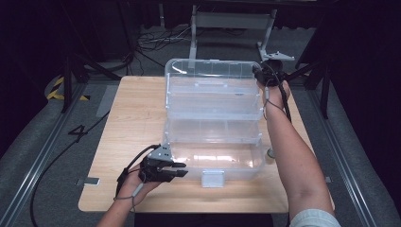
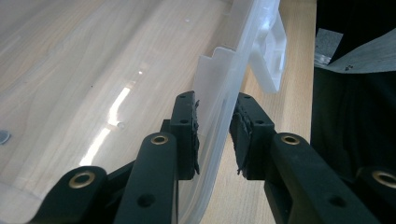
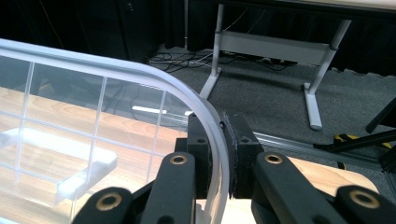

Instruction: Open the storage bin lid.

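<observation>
Item: clear plastic storage box (image 1: 213,137) with hinged lid (image 1: 213,75), standing open on the middle of the light wooden table (image 1: 127,118). The lid is raised upright at the far side. Stepped inner trays (image 1: 213,106) are fanned out between lid and base (tiers clear, compartment contents not discernible). A white latch (image 1: 212,178) hangs at the middle of the near front wall.

Left tongs (image 1: 182,170): at the box's near-left corner, pointing right along the front wall. In the left gripper view the tongs (image 2: 215,135) straddle the thin clear front wall (image 2: 219,116); the left pad lies against the plastic, while a narrow gap shows on the right pad's side. Partly open, wall between the jaws, not clamped. The latch (image 2: 271,56) shows farther along the same wall.

Right tongs (image 1: 259,73): at the far-right top corner of the raised lid, the person's right forearm (image 1: 293,151) stretched along the box's right side. In the right gripper view the tongs (image 3: 219,154) are closed on the lid's curved rim (image 3: 196,102), both pads pressing the plastic.

Surroundings: grey carpeted floor (image 1: 47,142), a white metal table frame (image 1: 231,21) beyond the table, loose black cables (image 1: 156,40) on the floor behind.
</observation>
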